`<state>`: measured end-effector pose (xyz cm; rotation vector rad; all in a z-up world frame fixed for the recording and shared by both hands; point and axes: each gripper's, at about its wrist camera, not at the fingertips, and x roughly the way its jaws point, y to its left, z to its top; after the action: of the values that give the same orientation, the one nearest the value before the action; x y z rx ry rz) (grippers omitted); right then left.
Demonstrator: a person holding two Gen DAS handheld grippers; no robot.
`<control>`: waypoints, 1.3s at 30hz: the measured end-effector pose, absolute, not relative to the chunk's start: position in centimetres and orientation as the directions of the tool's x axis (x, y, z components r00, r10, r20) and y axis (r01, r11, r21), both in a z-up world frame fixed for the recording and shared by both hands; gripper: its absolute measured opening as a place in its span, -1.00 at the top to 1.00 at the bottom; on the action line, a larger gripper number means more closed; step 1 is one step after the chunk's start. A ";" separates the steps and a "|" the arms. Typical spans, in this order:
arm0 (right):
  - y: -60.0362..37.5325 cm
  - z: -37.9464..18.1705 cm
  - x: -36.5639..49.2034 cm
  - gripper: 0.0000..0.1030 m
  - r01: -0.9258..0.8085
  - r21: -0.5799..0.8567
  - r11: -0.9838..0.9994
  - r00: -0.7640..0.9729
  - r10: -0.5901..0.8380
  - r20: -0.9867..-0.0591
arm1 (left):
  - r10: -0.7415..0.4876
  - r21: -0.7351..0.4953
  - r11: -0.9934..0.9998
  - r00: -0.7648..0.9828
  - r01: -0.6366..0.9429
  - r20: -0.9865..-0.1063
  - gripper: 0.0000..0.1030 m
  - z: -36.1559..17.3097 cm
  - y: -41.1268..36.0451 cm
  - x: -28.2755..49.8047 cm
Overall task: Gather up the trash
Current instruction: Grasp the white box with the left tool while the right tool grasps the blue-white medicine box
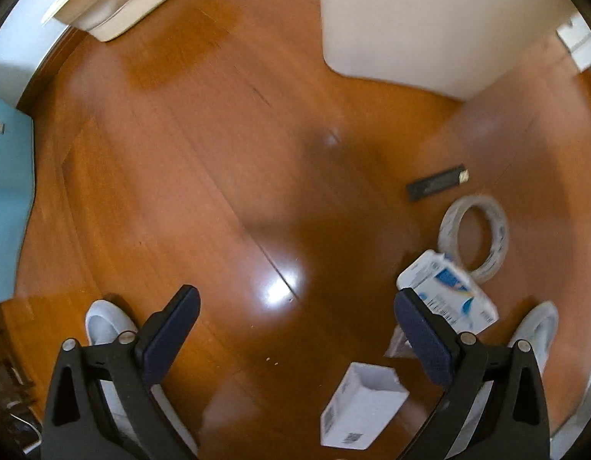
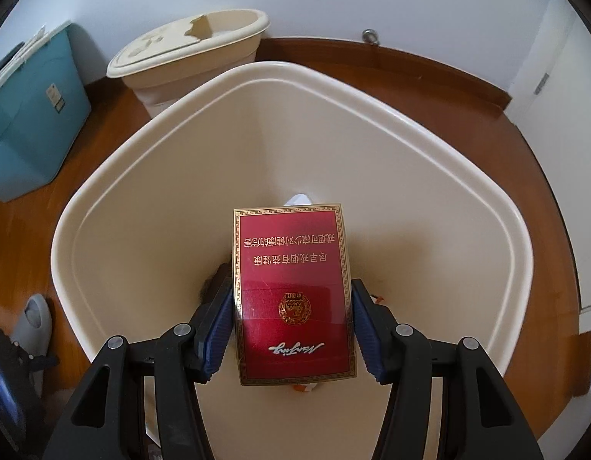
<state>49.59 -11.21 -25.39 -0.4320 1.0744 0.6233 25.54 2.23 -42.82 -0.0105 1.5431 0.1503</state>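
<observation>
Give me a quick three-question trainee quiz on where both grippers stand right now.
1. True or false: the right gripper holds the red pack over the open bin.
2. Multiple choice: between the left gripper's fingers is (A) a tape roll, (B) a white box, (C) nothing.
3. Fill in: on the floor, the tape roll lies just behind the blue-and-white ____.

Key: 1 true; 2 C; 3 box.
</observation>
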 end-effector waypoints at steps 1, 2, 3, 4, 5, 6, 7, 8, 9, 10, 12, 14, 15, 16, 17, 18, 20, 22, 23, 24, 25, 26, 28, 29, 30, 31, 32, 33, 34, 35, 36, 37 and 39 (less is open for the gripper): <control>-11.2 -25.6 49.4 -0.17 -0.661 -0.034 0.750 0.323 0.243 -0.915 | 0.095 0.093 0.991 0.020 -0.094 -0.995 -1.00 -43.0 2.1 25.4; -11.1 -25.9 49.6 -0.18 -0.654 -0.028 0.756 0.311 0.235 -0.921 | 0.098 0.095 0.991 0.023 -0.091 -0.995 -1.00 -43.0 2.1 25.3; -10.8 -26.1 50.0 -0.19 -0.649 -0.023 0.761 0.302 0.230 -0.925 | 0.104 0.101 0.991 0.025 -0.088 -0.994 -1.00 -43.0 2.1 25.3; -10.8 -26.1 50.2 -0.22 -0.644 -0.023 0.765 0.298 0.223 -0.928 | 0.112 0.109 0.991 0.030 -0.084 -0.993 -1.00 -42.9 2.1 25.3; -11.1 -25.9 49.9 -0.28 -0.636 -0.024 0.771 0.301 0.219 -0.928 | 0.117 0.114 0.990 0.033 -0.081 -0.993 -1.00 -42.9 2.1 25.2; -11.2 -25.8 49.9 -0.31 -0.631 -0.022 0.775 0.306 0.223 -0.925 | 0.120 0.117 0.990 0.034 -0.078 -0.992 -1.00 -42.9 2.0 25.1; -11.2 -25.7 49.9 -0.32 -0.632 -0.020 0.775 0.311 0.229 -0.922 | 0.122 0.119 0.990 0.033 -0.076 -0.992 -1.00 -43.0 2.0 25.1; -11.3 -25.6 49.7 -0.33 -0.631 -0.021 0.776 0.315 0.231 -0.921 | 0.123 0.121 0.990 0.031 -0.074 -0.992 -1.00 -42.9 2.0 25.3; -11.5 -25.5 49.6 -0.33 -0.627 -0.018 0.779 0.320 0.237 -0.917 | 0.125 0.122 0.990 0.030 -0.073 -0.992 -1.00 -43.0 2.0 25.3; -11.6 -25.4 49.4 -0.33 -0.623 -0.016 0.782 0.327 0.242 -0.914 | 0.124 0.121 0.990 0.028 -0.073 -0.992 -1.00 -42.9 1.9 25.3; -12.1 -24.8 49.3 -0.33 -0.610 -0.011 0.793 0.347 0.255 -0.903 | 0.127 0.125 0.990 0.020 -0.064 -0.992 -1.00 -42.5 1.7 25.4; -13.3 -23.4 48.8 -0.33 -0.589 0.019 0.808 0.386 0.303 -0.871 | 0.124 0.123 0.991 0.011 -0.057 -0.992 -1.00 -42.5 1.6 25.2; -13.8 -22.6 48.4 -0.33 -0.579 0.039 0.815 0.409 0.331 -0.850 | 0.119 0.118 0.991 0.006 -0.056 -0.993 -1.00 -42.5 1.5 25.0; -14.7 -21.5 47.6 -0.33 -0.573 0.068 0.817 0.443 0.378 -0.813 | 0.113 0.113 0.992 0.000 -0.055 -0.994 -1.00 -42.7 1.5 24.8; -15.7 -20.4 46.4 -0.33 -0.577 0.099 0.811 0.472 0.430 -0.770 | 0.113 0.113 0.992 -0.003 -0.056 -0.994 -1.00 -42.6 1.5 24.7; -16.6 -19.5 45.2 -0.34 -0.583 0.119 0.803 0.489 0.465 -0.738 | 0.114 0.114 0.992 -0.004 -0.058 -0.993 -1.00 -42.7 1.6 24.4; -18.5 -18.4 42.0 -0.49 -0.600 0.127 0.790 0.524 0.507 -0.684 | 0.109 0.110 0.992 -0.016 -0.062 -0.994 -1.00 -43.3 1.6 23.7; -20.2 -18.5 38.0 -0.65 -0.635 0.103 0.765 0.536 0.533 -0.655 | 0.093 0.095 0.993 -0.032 -0.065 -0.995 -1.00 -43.8 1.6 22.8; -20.8 -19.3 35.6 -0.70 -0.656 0.080 0.750 0.532 0.536 -0.655 | 0.082 0.084 0.995 -0.037 -0.063 -0.996 -1.00 -44.1 1.4 22.2; -21.2 -20.6 33.5 -0.70 -0.677 0.069 0.733 0.509 0.534 -0.675 | 0.069 0.071 0.996 -0.037 -0.059 -0.997 -1.00 -44.2 1.1 21.5; -21.4 -21.6 32.3 -0.70 -0.688 0.067 0.722 0.486 0.528 -0.697 | 0.058 0.060 0.997 -0.035 -0.053 -0.998 -1.00 -44.3 0.8 21.0; -21.5 -23.3 30.5 -0.70 -0.706 0.074 0.704 0.446 0.524 -0.726 | 0.051 0.052 0.998 -0.034 -0.043 -0.998 -1.00 -44.4 0.5 20.2; -21.6 -26.9 27.8 -0.70 -0.735 0.135 0.665 0.334 0.528 -0.781 | 0.038 0.039 0.999 -0.036 -0.022 -0.999 -1.00 -44.4 -0.3 18.7; -21.5 -29.3 26.6 -0.70 -0.737 0.150 0.659 0.281 0.501 -0.818 | 0.032 0.032 0.999 -0.036 -0.006 -0.999 -1.00 -44.5 -0.9 17.8; -21.3 -30.9 25.8 -0.70 -0.739 0.143 0.659 0.257 0.471 -0.844 | 0.026 0.026 1.000 -0.038 0.012 -0.999 -1.00 -44.5 -1.4 17.1; -21.2 -32.9 24.9 -0.70 -0.744 0.136 0.655 0.229 0.440 -0.868 | 0.023 0.021 0.999 -0.041 0.042 -0.999 -1.00 -44.8 -2.1 16.3; -21.2 -34.1 24.4 -0.70 -0.746 0.130 0.654 0.218 0.424 -0.879 | 0.024 0.021 0.997 -0.047 0.075 -0.999 -1.00 -45.0 -2.8 15.6; -21.4 -34.9 24.1 -0.70 -0.741 0.125 0.660 0.218 0.413 -0.884 | 0.024 0.019 0.994 -0.049 0.106 -0.999 -1.00 -45.3 -3.5 15.1; -21.6 -35.6 24.1 -0.70 -0.731 0.133 0.669 0.212 0.409 -0.888 | 0.035 0.028 0.988 -0.046 0.149 -0.998 -1.00 -45.8 -4.3 14.5; -21.8 -36.4 24.2 -0.70 -0.717 0.153 0.680 0.196 0.407 -0.892 | 0.051 0.043 0.984 -0.045 0.175 -0.998 -1.00 -46.4 -5.0 14.1; -22.1 -37.0 24.3 -0.70 -0.700 0.171 0.693 0.183 0.406 -0.895 | 0.074 0.063 0.977 -0.046 0.202 -0.996 -1.00 -47.0 -5.4 13.9; -22.4 -37.7 24.4 -0.70 -0.684 0.194 0.703 0.169 0.412 -0.895 | 0.086 0.072 0.973 -0.057 0.221 -0.995 -1.00 -47.8 -5.8 13.6; -22.4 -38.7 24.1 -0.70 -0.688 0.219 0.692 0.143 0.425 -0.894 | 0.072 0.048 0.973 -0.100 0.225 -0.992 -1.00 -49.0 -6.1 13.2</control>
<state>24.13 -22.41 -38.72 -0.2669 1.1773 0.8165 13.21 -6.08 -48.95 0.2266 1.6708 -0.1305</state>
